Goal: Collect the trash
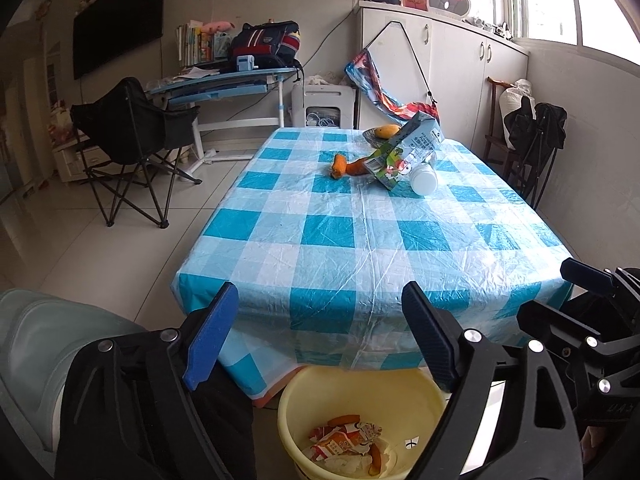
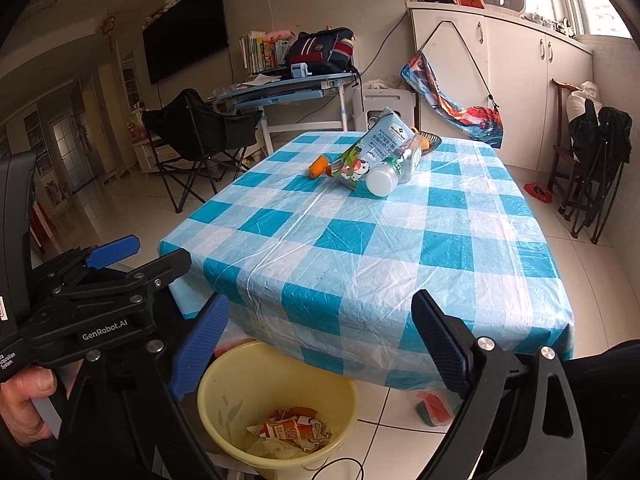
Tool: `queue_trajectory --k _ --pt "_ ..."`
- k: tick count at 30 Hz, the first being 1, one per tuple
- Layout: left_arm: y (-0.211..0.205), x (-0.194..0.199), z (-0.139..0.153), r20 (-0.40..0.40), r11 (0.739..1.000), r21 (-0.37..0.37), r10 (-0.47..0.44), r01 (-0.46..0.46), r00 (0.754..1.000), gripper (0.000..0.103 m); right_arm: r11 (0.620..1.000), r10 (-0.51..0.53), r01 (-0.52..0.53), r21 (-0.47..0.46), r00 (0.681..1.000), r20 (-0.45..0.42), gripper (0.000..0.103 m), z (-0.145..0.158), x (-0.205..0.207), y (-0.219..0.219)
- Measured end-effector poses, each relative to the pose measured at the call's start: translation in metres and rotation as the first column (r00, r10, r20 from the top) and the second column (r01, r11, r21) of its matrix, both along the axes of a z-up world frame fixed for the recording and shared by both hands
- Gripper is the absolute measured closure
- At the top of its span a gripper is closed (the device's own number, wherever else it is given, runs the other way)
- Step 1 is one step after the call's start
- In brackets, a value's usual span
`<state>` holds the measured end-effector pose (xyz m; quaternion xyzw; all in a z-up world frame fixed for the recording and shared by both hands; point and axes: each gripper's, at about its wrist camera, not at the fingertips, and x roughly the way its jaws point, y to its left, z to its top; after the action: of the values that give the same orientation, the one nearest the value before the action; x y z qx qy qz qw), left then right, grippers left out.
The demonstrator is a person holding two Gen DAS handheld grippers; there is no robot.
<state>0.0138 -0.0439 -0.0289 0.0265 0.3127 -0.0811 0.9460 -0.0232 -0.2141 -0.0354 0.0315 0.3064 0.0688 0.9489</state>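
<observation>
Both hand-held grippers, left (image 1: 320, 336) and right (image 2: 320, 344), gaped empty over a yellow bin (image 1: 360, 396) holding a torn orange carton (image 1: 340, 440) and peel (image 1: 376, 462).

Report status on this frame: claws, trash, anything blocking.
Left claw and right claw open, empty, above yellow bin. Milk carton, white-capped bottle, orange peel on table. Nothing blocking.

Black folding chair (image 1: 132, 128) beside blue desk (image 1: 216, 84), backpack (image 1: 266, 42) on it, wall television (image 1: 118, 20), white cabinets (image 1: 460, 64)
</observation>
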Motion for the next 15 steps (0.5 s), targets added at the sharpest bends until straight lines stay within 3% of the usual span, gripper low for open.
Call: queue_trajectory --k 15 --pt "0.010 0.001 0.005 0.037 0.998 -0.017 0.055 -0.054 0.998 0.014 0.991 -0.080 0.087 -0.101 0.995 0.063 0.007 0.006 -0.011 0.001"
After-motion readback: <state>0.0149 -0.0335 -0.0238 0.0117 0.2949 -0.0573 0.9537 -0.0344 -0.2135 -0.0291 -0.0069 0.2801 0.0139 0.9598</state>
